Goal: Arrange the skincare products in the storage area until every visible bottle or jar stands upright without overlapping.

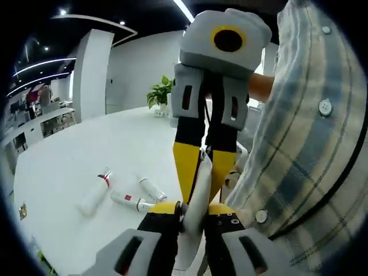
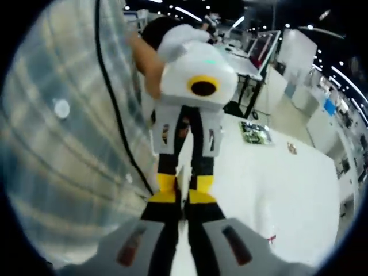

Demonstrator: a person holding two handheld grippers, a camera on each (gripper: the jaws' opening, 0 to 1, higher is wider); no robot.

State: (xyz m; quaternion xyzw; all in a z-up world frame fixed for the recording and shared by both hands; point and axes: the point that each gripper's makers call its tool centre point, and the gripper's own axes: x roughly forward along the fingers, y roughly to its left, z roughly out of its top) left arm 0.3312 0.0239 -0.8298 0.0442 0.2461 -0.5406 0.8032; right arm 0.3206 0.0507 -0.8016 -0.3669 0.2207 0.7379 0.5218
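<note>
Left gripper view has both grippers clamped end to end on one slim white tube, the left gripper from six o'clock, the right gripper from twelve. Three more tubes lie flat on the white table at eight o'clock. They look light, smooth and squeezable, so a mid-body grip seems safest.

Bright, even indoor light falls from ceiling strip lights and small spot lamps, so the white table looks almost washed out, with only faint shadows. The left gripper view is fairly sharp; the right gripper view is blurred throughout. Fisheye bending curves straight lines near both edges
</note>
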